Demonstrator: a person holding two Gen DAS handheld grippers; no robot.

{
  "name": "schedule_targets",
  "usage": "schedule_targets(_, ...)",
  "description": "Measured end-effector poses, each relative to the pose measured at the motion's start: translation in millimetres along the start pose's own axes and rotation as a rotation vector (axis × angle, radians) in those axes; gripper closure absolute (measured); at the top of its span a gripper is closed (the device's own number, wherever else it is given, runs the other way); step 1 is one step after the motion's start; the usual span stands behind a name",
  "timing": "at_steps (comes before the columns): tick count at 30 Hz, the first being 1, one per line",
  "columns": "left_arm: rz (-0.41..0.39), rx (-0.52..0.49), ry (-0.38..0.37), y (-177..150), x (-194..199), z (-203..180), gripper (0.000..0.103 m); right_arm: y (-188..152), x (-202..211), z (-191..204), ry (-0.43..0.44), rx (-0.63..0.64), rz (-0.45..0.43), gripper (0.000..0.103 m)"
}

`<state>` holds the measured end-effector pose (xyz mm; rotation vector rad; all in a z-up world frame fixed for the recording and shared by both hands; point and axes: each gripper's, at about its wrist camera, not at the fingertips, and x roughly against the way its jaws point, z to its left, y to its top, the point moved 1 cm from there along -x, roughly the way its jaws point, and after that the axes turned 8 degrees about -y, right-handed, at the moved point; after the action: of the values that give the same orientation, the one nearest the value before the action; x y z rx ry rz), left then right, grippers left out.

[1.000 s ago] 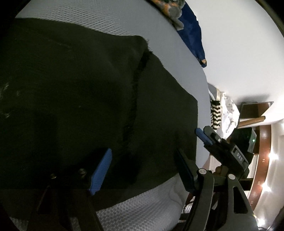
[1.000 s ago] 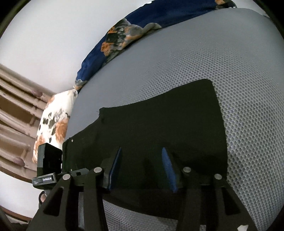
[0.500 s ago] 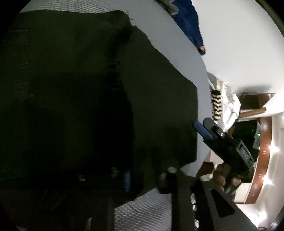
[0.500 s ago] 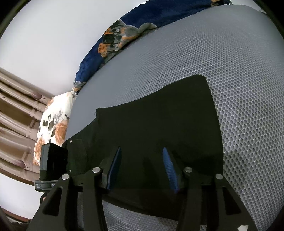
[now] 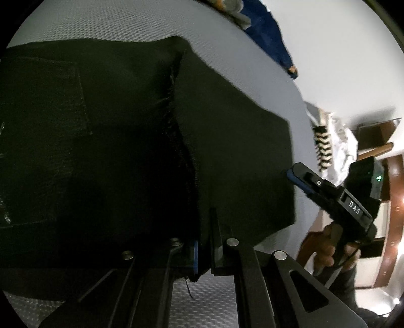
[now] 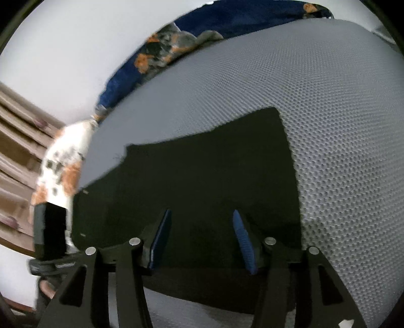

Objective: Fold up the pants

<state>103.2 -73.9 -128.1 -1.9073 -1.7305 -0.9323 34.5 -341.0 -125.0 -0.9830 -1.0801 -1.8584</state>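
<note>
Black pants [image 5: 121, 141] lie spread on a grey textured bed [image 5: 106, 22]. My left gripper [image 5: 202, 249] is shut on the near edge of the pants, with the cloth pinched between its blue pads. My right gripper [image 6: 202, 234] is open, its fingers [image 6: 161, 237] hovering over the near edge of the pants [image 6: 202, 171] with nothing between them. The right gripper also shows in the left wrist view [image 5: 303, 179], at the right edge of the pants, held by a hand.
A blue floral blanket [image 6: 176, 48] lies along the far edge of the bed. A white and orange floral pillow [image 6: 63, 171] sits at the left. A wooden headboard [image 6: 15, 141] is beyond it. Clothes and furniture [image 5: 335, 148] stand past the bed's right side.
My left gripper has closed from open onto the pants' edge. My right gripper has stayed open and shifted slightly over the pants.
</note>
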Motion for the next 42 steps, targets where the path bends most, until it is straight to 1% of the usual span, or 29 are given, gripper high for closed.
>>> schedule_targets(3, -0.001, -0.043, 0.052, -0.4, -4.2, -3.8, 0.093, -4.6, -12.0, 1.1, -0.056, 0.024, 0.037, 0.054)
schedule_targets(6, 0.007, -0.104, 0.105, -1.1, -3.9, -13.0, 0.088, -5.0, -12.9, 8.1, -0.090, 0.075, 0.028, 0.054)
schedule_targets(9, -0.010, -0.179, 0.180, -0.9, -0.1, -21.9, 0.075, 1.3, -10.8, 12.7, -0.109, 0.107, 0.007, 0.054)
schedule_targets(10, -0.029, -0.210, 0.215, -0.3, 2.4, -25.3, 0.063, 4.3, -9.3, 13.2, -0.117, 0.113, -0.007, 0.054)
schedule_targets(11, -0.048, -0.231, 0.240, 0.3, 4.8, -28.1, 0.058, 9.0, -7.7, 13.7, -0.129, 0.120, -0.025, 0.054)
schedule_targets(12, -0.079, -0.267, 0.263, 2.4, 9.1, -32.1, 0.058, 13.6, -6.6, 13.5, -0.140, 0.126, -0.041, 0.054)
schedule_targets(14, -0.134, -0.305, 0.299, 8.5, 14.1, -37.1, 0.058, 23.6, -6.1, 12.7, -0.163, 0.143, -0.066, 0.054)
schedule_targets(16, -0.176, -0.338, 0.333, 17.9, 13.5, -41.0, 0.058, 32.9, -8.0, 12.7, -0.189, 0.155, -0.088, 0.057)
schedule_targets(18, -0.235, -0.358, 0.395, 32.5, 7.7, -43.7, 0.058, 43.4, -13.4, 12.2, -0.220, 0.166, -0.096, 0.060)
schedule_targets(21, -0.264, -0.366, 0.420, 53.5, -3.0, -43.7, 0.058, 53.7, -20.2, 9.2, -0.247, 0.168, -0.097, 0.062)
schedule_targets(23, -0.263, -0.358, 0.415, 66.1, -10.0, -42.3, 0.058, 58.6, -25.5, 7.5, -0.260, 0.175, -0.097, 0.065)
schedule_targets(26, -0.241, -0.349, 0.428, 82.9, -26.2, -42.4, 0.058, 62.2, -33.0, 4.2, -0.256, 0.170, -0.087, 0.066)
schedule_targets(27, -0.238, -0.348, 0.447, 88.1, -32.7, -43.0, 0.058, 62.3, -34.4, 2.7, -0.253, 0.166, -0.085, 0.066)
schedule_targets(28, -0.230, -0.347, 0.466, 91.8, -37.6, -40.4, 0.058, 62.6, -36.3, 1.0, -0.249, 0.160, -0.084, 0.066)
schedule_targets(29, -0.216, -0.340, 0.469, 94.2, -41.8, -37.7, 0.057, 61.8, -36.9, 0.5, -0.249, 0.159, -0.084, 0.066)
schedule_targets(31, -0.220, -0.335, 0.461, 96.1, -40.9, -34.9, 0.055, 60.6, -37.8, 0.7, -0.249, 0.160, -0.088, 0.066)
schedule_targets(37, -0.201, -0.358, 0.461, 84.3, -35.1, -34.5, 0.055, 57.0, -37.0, 3.6, -0.261, 0.172, -0.088, 0.066)
schedule_targets(40, -0.181, -0.365, 0.466, 67.9, -31.1, -33.6, 0.055, 51.3, -33.4, 5.2, -0.251, 0.178, -0.082, 0.066)
schedule_targets(42, -0.176, -0.387, 0.476, 53.7, -28.5, -34.7, 0.055, 44.4, -29.7, 5.9, -0.249, 0.180, -0.075, 0.066)
